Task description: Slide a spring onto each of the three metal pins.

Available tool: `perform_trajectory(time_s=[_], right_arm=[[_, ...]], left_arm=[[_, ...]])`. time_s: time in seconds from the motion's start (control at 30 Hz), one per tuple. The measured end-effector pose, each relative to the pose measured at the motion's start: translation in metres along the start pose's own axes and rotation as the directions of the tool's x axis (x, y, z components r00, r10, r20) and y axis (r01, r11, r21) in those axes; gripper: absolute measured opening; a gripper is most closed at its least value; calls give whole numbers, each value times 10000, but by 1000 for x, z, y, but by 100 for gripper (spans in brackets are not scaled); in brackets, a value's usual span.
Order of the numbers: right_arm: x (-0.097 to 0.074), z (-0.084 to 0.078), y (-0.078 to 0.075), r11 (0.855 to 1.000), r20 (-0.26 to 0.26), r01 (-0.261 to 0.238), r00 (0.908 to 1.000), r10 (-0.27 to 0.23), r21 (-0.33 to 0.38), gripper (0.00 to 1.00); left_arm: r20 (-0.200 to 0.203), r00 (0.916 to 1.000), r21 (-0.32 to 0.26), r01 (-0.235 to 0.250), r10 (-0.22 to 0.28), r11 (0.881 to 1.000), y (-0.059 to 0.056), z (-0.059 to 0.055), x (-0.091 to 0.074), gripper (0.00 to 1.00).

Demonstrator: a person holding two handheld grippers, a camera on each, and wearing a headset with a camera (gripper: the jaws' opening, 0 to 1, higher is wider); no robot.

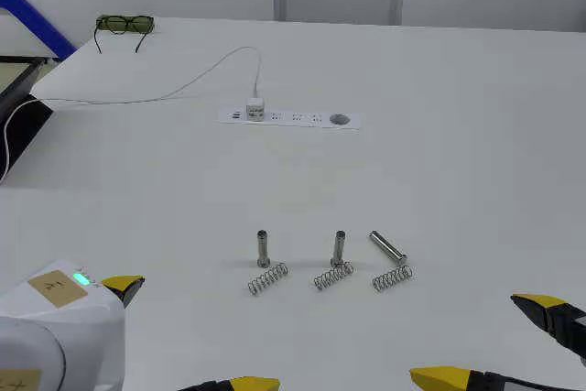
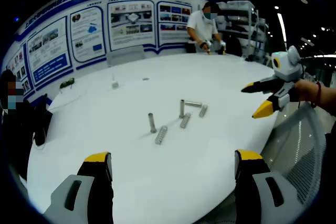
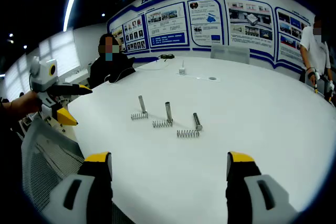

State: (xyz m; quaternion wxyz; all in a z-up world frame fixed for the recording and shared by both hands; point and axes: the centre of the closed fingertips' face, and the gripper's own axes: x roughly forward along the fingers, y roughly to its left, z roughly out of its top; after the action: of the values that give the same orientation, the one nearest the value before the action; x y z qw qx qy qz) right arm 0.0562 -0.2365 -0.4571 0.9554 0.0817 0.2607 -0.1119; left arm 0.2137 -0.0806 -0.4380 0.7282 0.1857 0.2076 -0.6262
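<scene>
White table (image 1: 476, 180), head view: pins in row.
- left pin (image 1: 263, 248), middle pin (image 1: 340, 247) upright
- right pin (image 1: 387, 245) lying flat
- left spring (image 1: 267, 279), middle spring (image 1: 333, 276), right spring (image 1: 393, 276) lying flat, each at 6 o'clock of own pin, just beside
- left gripper (image 2: 172, 156) at 7 o'clock of pins, fingers wide apart, empty
- right gripper (image 3: 168, 157) at 5 o'clock, fingers wide apart, empty

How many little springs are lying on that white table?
3: left spring by the left pin, middle spring by the middle pin, right spring by the lying pin.
</scene>
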Motion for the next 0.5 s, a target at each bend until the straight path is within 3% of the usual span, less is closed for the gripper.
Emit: perform_trajectory(time_s=[0.5], right_arm=[[0,5,1,10000,264,-52,9996,51,21,91]], left_arm=[[122,9999,-79,64,-63,9999,0,4,2,97]])
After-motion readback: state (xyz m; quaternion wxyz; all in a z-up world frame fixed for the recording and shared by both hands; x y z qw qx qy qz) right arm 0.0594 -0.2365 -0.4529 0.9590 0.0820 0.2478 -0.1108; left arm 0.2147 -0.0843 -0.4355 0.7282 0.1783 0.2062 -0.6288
